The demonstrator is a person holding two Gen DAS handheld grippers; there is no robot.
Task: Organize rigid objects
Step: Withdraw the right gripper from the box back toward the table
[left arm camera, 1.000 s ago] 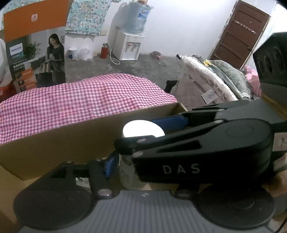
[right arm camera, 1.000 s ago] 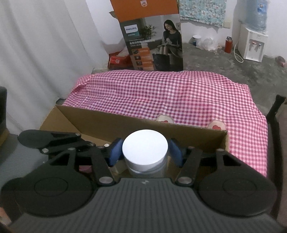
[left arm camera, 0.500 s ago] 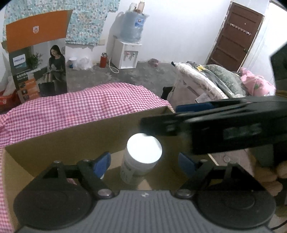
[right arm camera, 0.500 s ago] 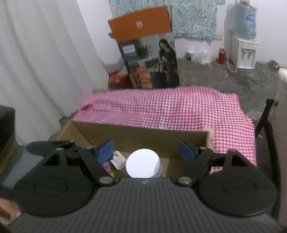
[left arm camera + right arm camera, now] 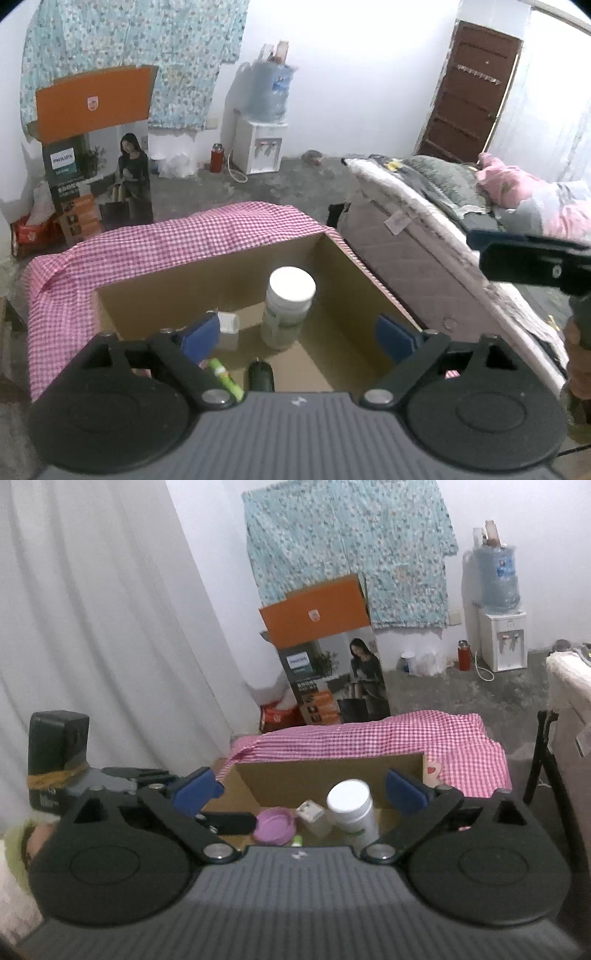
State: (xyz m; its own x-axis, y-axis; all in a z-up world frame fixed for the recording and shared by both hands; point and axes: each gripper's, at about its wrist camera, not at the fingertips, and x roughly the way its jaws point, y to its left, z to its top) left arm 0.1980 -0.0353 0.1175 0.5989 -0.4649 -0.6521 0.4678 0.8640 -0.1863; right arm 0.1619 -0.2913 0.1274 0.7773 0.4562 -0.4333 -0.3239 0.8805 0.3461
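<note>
Both hand-held grippers, left (image 5: pixel 299 334) and right (image 5: pixel 301 792), have lifted off the white-lidded jar (image 5: pixel 288 306); jaws opening, empty, angled down above the cardboard box (image 5: pixel 343 295).

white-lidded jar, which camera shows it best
The left wrist view: the white-lidded jar stands upright in the cardboard box, lid and labelled body in full sight. In the right wrist view it looks smaller, and its base is hidden behind the gripper body.

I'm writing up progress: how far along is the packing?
Done: the white-lidded jar stands upright in the cardboard box, beside a small bottle and purple lid. In hand: nothing; left gripper and right gripper are opening, empty. What remains outside isn't visible.
</note>
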